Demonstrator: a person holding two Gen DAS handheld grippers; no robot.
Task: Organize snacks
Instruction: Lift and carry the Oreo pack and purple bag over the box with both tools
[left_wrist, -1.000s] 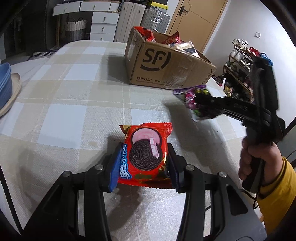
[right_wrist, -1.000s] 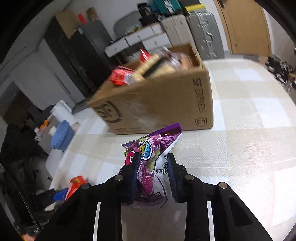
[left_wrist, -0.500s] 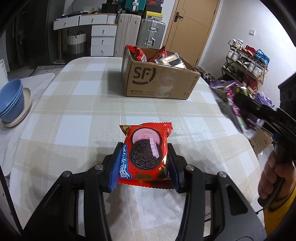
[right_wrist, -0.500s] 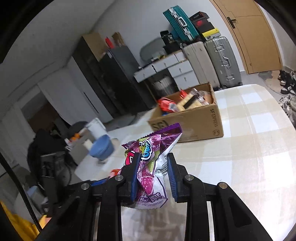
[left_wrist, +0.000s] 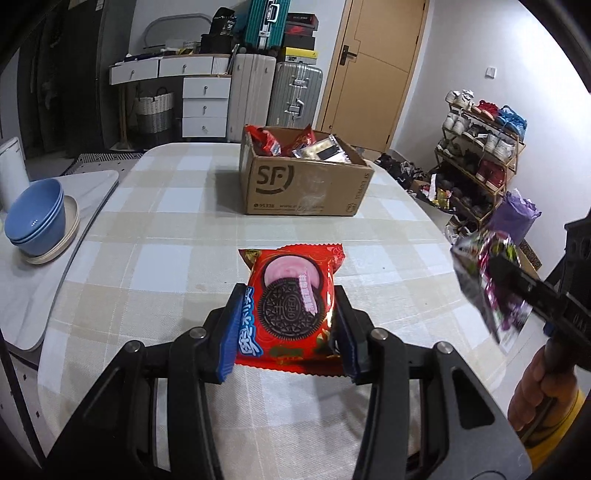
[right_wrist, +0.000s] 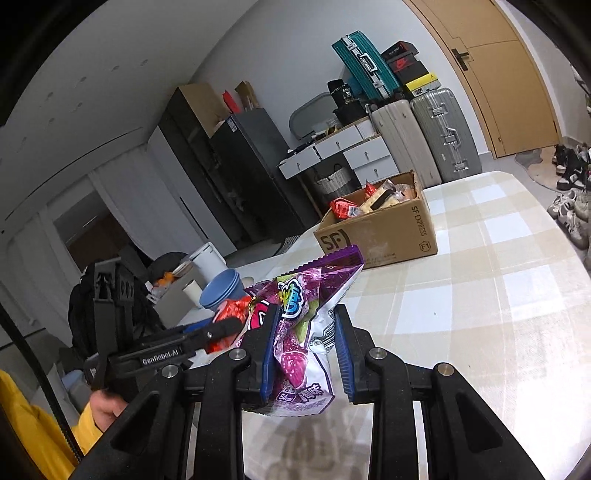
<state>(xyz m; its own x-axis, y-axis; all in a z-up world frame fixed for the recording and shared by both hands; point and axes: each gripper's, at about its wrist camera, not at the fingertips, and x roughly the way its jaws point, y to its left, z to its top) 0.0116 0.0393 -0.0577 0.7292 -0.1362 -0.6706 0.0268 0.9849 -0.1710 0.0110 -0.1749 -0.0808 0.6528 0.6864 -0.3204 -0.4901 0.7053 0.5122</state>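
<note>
My left gripper (left_wrist: 290, 325) is shut on a red Oreo packet (left_wrist: 291, 306) and holds it above the checked tablecloth (left_wrist: 166, 229). My right gripper (right_wrist: 304, 347) is shut on a purple candy bag (right_wrist: 303, 321), lifted above the table. In the left wrist view the right gripper (left_wrist: 517, 288) and its purple bag (left_wrist: 487, 288) are at the right edge. An open cardboard SF box (left_wrist: 303, 184) with several snack packets stands far ahead at the middle of the table; it also shows in the right wrist view (right_wrist: 380, 236).
Blue bowls (left_wrist: 37, 218) stacked on a plate sit on a side surface to the left. A shoe rack (left_wrist: 480, 158) stands right of the table. Suitcases (left_wrist: 295, 96), drawers and a door are behind the table.
Both grippers have pulled back and up from the box, which now looks smaller. The right gripper with the purple bag moved right and lower in the left wrist view. Both grips hold.
</note>
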